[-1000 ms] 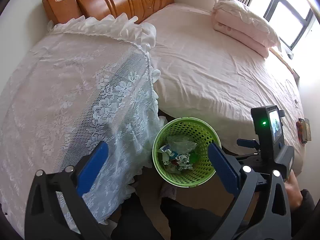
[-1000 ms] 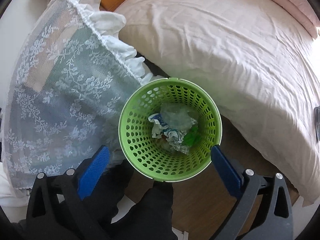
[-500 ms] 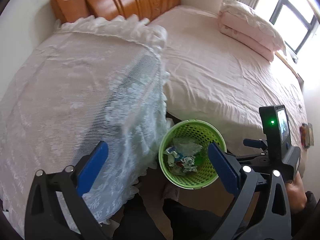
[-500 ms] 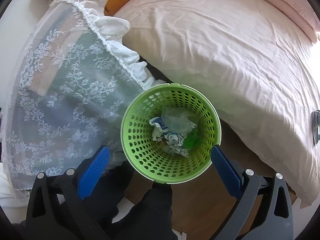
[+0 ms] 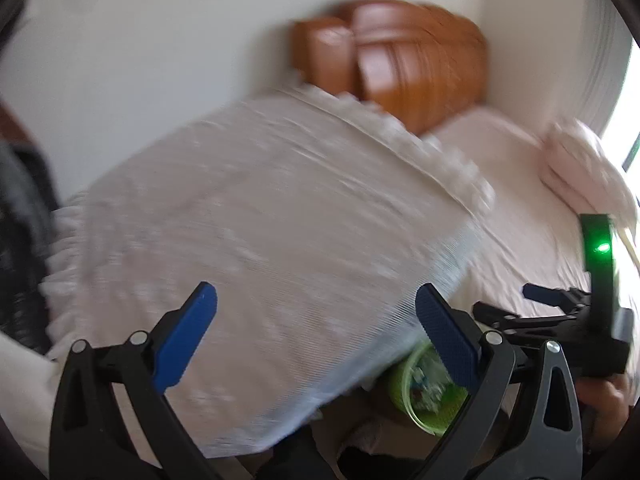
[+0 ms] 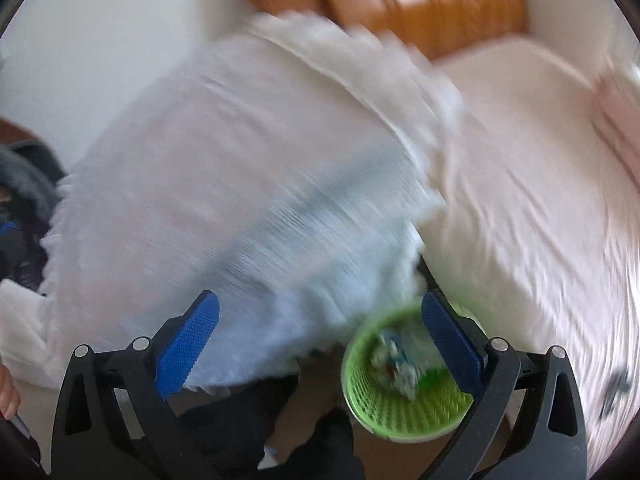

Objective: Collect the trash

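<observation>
A green perforated waste basket (image 6: 404,396) stands on the floor between the lace-covered stand and the bed, with crumpled trash (image 6: 396,360) inside. In the left wrist view the basket (image 5: 420,396) is partly hidden behind my right finger and the lace. My left gripper (image 5: 316,336) is open and empty, above the lace top. My right gripper (image 6: 320,340) is open and empty, with the basket behind its right finger; it also shows in the left wrist view (image 5: 576,320). Both views are blurred by motion.
A white lace cloth (image 5: 260,208) covers a stand at centre left. A pink bed (image 6: 520,184) lies right, with a wooden headboard (image 5: 404,60) and folded bedding (image 5: 580,168). Dark clothing (image 5: 20,200) sits at the far left. Wooden floor (image 6: 304,392) shows below.
Both grippers have swung up and to the left. The basket has slid from centre to the lower right of both views, and the wall and headboard have come into view. Both grippers stay open.
</observation>
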### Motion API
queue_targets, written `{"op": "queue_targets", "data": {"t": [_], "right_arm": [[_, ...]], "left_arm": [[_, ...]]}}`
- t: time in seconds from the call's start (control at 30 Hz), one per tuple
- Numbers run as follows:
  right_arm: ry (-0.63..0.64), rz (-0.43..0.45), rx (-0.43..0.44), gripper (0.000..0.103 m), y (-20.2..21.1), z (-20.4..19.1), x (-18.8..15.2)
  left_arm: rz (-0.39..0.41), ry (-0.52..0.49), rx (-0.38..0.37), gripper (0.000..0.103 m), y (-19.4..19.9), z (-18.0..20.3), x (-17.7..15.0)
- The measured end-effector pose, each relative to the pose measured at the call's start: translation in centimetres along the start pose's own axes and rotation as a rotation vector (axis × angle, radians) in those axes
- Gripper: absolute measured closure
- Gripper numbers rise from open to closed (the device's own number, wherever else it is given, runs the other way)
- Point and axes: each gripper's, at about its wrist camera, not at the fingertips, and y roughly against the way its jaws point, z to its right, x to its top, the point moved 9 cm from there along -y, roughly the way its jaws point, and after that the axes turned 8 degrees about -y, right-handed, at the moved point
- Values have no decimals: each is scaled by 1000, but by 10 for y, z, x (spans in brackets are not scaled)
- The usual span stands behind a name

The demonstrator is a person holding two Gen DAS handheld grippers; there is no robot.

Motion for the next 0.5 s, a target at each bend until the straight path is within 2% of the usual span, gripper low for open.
{"op": "queue_targets", "data": {"t": [0.2, 0.5], "right_arm": [[112, 59, 93, 3, 24, -75, 36], [129, 76, 150, 2, 34, -116, 53]], "left_arm": [[45, 109, 84, 8, 25, -61, 9], [44, 196, 101, 8, 25, -92, 17]]}}
